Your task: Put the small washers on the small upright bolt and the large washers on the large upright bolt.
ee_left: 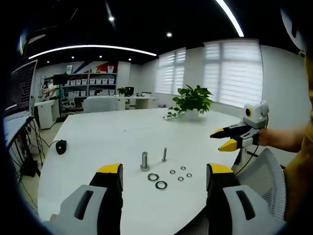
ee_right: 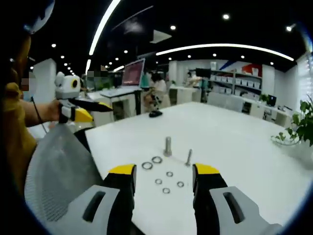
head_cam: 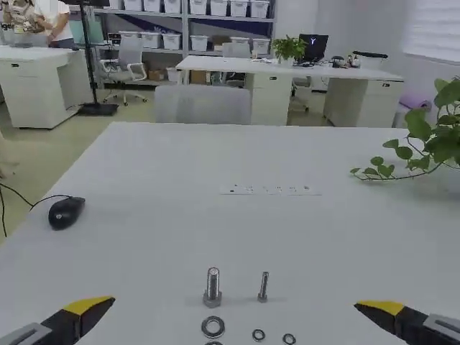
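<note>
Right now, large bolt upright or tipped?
Upright: the large bolt stands on its hex head on the table, shank pointing up.

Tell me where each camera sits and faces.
Head view: headset, looking down at the table; left gripper and right gripper show.
Left gripper view: along its open jaws toward the plant; a forearm shows.
Right gripper view: along its open jaws toward the mouse; a sleeve shows.
All share the large bolt and small bolt.
</note>
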The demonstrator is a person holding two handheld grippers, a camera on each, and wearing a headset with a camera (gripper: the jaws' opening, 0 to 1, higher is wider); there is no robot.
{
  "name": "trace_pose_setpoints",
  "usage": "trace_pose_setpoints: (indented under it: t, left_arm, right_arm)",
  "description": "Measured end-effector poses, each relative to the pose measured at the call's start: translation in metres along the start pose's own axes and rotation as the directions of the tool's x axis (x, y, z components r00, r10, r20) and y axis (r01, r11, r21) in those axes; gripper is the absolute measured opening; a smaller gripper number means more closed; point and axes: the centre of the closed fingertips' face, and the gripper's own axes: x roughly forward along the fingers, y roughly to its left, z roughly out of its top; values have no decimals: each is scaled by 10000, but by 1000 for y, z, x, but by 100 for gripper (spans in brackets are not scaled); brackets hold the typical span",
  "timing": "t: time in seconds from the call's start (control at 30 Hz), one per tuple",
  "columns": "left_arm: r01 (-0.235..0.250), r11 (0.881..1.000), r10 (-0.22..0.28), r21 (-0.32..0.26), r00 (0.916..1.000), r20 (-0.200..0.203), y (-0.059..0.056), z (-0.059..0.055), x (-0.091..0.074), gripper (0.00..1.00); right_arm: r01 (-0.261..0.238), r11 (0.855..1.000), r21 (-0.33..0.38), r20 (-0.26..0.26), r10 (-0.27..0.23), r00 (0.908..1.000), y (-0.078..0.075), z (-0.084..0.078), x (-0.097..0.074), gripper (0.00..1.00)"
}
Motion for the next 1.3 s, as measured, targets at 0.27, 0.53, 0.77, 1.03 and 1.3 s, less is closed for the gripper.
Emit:
trace_pose_setpoints:
  t: [0.27, 0.53, 0.77, 1.03, 1.3]
  left_arm:
    - [23, 9999, -21, 125, 9999, -111, 1, 0, 3, 69]
    - [103, 9996, -94, 268, 9995, -309, -2, -3, 7, 68]
    - [70, 9996, -58, 289, 9992, -405, -2, -6, 3, 68]
    - [-118, 9993, 133, 358, 9990, -418, 2, -6, -3, 68]
    - [-14, 9989, 38, 469, 9987, -511, -3, -6, -3, 68]
  right_arm:
    - [171, 9998, 89, -47, -171, 9998, -7, -4, -5, 47]
    - [297, 9994, 157, -124, -295, 9995, -12, -6, -6, 46]
    - [101, 9999, 110, -198, -99, 9998, -7, -6, 0, 46]
    - [-23, 10000, 46, -333, 25, 9994, -5, -10, 1, 46]
    - [-12, 10000, -8, -223, 12, 9997, -5, -8, -1, 46]
